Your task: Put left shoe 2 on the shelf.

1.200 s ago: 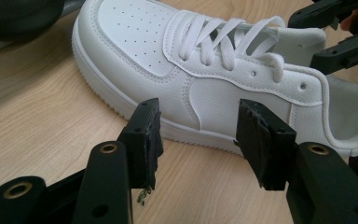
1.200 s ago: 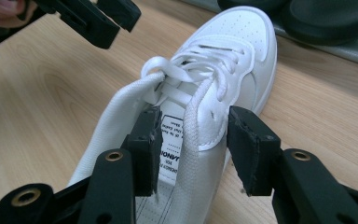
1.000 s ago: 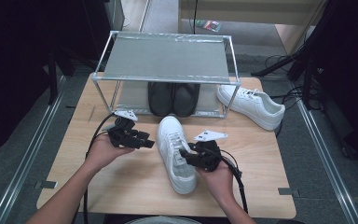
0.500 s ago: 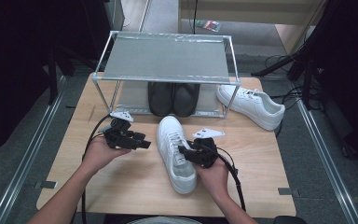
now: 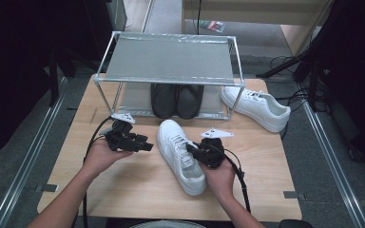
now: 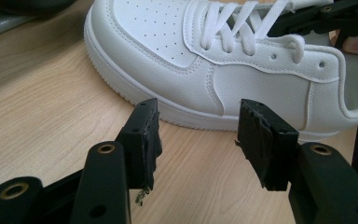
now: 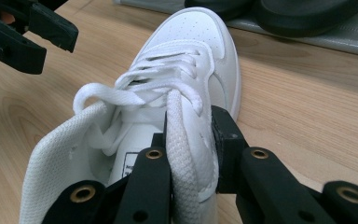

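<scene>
Nearest us, our right tongs (image 7: 191, 140) have just been closing and now pinch the side wall of the white sneaker (image 5: 180, 154) by its collar, one jaw inside the opening, one outside. The shoe lies mid-desk, toe toward the rack (image 5: 171, 59). We judge the grip a shallow one, so we should lift slowly and keep the sole level so the heel does not swing. Our left tongs (image 6: 198, 140) stand wide apart and empty, just beside the shoe's other flank; we can bring them in to steady it. Farther off, the black shoes (image 5: 176, 99) fill the middle of the rack's lower shelf, and the second white sneaker (image 5: 256, 107) rests on the desk (image 5: 123, 190) to the right.
</scene>
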Motion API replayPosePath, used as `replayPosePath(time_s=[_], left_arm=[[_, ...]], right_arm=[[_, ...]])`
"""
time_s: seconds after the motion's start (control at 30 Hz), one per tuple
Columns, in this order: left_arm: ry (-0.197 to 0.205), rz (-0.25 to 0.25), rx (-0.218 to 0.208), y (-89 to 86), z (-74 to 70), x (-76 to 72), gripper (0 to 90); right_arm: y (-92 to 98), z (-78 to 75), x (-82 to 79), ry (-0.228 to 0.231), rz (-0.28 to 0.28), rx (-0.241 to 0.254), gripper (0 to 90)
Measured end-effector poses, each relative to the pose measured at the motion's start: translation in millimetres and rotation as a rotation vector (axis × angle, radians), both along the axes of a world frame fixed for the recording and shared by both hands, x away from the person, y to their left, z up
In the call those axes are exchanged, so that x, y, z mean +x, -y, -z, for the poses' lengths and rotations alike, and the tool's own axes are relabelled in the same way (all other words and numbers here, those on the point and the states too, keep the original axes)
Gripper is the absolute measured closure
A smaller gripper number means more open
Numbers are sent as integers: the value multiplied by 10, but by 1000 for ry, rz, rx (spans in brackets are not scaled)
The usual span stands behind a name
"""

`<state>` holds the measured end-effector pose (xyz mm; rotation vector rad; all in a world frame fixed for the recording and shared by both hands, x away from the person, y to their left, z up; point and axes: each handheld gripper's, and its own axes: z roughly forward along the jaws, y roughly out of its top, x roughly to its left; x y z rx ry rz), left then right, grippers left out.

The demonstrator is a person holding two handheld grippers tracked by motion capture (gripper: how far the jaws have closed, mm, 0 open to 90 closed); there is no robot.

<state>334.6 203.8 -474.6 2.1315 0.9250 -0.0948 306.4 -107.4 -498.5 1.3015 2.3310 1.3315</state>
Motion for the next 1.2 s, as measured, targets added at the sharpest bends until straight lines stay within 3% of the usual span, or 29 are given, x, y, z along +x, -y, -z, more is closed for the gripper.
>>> replayPosePath(time_s=[0.47, 0.67, 1.0, 1.2], left_arm=[[3, -22, -8, -115, 14, 16, 449], [-7, -40, -15, -230, 25, 27, 439], [7, -60, -27, -358, 33, 25, 419], [12, -74, -39, -407, 26, 17, 419]], right_arm=[[138, -88, 144, -43, -34, 41, 833], [207, -215, 205, -59, -60, 96, 833], [216, -564, 330, -17, -171, 92, 832], [273, -833, 523, 16, -265, 97, 833]])
